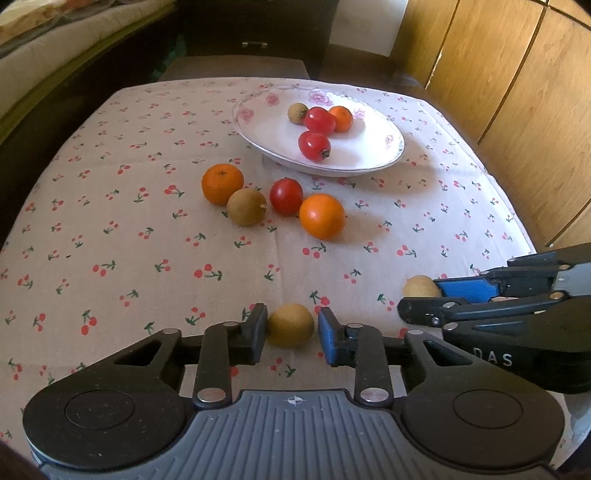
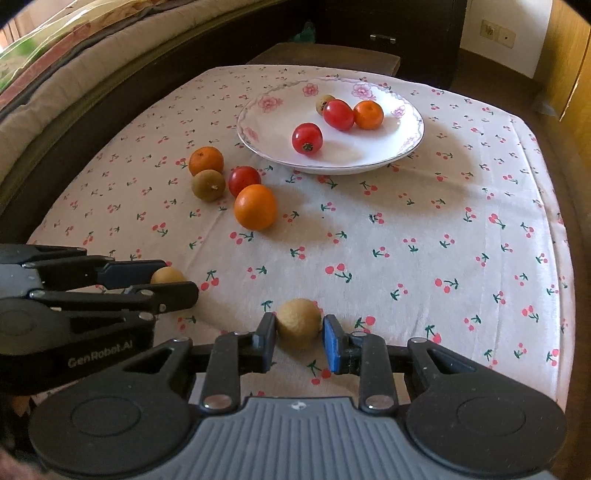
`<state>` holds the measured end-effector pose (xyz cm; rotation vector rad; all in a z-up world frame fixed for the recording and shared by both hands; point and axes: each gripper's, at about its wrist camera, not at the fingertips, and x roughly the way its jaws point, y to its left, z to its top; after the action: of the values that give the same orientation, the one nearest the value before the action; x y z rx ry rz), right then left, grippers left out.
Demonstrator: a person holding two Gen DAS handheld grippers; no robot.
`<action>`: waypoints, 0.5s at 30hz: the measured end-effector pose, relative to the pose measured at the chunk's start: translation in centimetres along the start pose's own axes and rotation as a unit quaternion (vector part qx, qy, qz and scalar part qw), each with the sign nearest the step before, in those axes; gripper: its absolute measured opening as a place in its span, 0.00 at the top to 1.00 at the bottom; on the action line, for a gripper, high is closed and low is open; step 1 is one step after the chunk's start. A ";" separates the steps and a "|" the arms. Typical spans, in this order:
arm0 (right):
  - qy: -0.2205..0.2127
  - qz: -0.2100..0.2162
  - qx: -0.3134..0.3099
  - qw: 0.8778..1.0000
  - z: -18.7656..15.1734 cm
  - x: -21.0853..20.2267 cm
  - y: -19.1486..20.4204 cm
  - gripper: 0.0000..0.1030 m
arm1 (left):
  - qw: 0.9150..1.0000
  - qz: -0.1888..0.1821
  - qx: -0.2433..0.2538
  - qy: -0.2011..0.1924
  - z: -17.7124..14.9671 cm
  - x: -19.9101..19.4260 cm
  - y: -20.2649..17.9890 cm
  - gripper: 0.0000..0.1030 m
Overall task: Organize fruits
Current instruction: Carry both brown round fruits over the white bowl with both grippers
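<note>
My left gripper (image 1: 291,334) has its jaws around a tan longan (image 1: 290,325) on the cloth, touching it on both sides. My right gripper (image 2: 299,338) likewise holds a second tan longan (image 2: 298,323). Each gripper shows in the other's view, the right one (image 1: 421,299) and the left one (image 2: 173,282). A white flowered plate (image 1: 266,127) at the back holds two red tomatoes (image 1: 319,120), a small orange (image 1: 341,118) and a longan (image 1: 297,112). On the cloth lie two oranges (image 1: 322,216), a tomato (image 1: 286,196) and a brown longan (image 1: 246,206).
The table is covered by a cherry-print cloth (image 1: 129,240). A bed (image 2: 55,85) runs along the left. Wooden cupboard doors (image 1: 517,92) stand at the right. A dark cabinet (image 1: 255,33) and stool (image 2: 325,55) stand behind the table.
</note>
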<state>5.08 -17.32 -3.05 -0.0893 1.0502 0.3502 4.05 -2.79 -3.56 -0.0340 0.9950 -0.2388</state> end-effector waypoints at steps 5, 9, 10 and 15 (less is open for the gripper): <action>-0.004 0.002 0.009 1.000 -0.3 -0.7 -0.4 0.72 | 1.000 -0.002 -0.015 0.001 0.1 -0.3 0.3 0.67; -0.016 0.004 0.016 1.000 0.0 -1.5 -0.6 0.72 | 1.000 -0.012 -0.022 -0.003 0.5 -0.9 -0.1 0.67; -0.020 0.004 0.016 1.000 0.1 -1.8 -0.6 0.72 | 1.000 -0.014 -0.022 -0.005 0.6 -1.1 -0.3 0.67; -0.040 0.008 0.025 0.999 1.1 -2.9 -0.8 0.72 | 0.999 -0.021 -0.020 -0.024 1.8 -2.2 -1.1 0.67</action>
<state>4.93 -18.50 -0.07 -0.0218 0.9803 0.3387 4.21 -3.49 -0.67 -0.0973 0.9529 -0.2556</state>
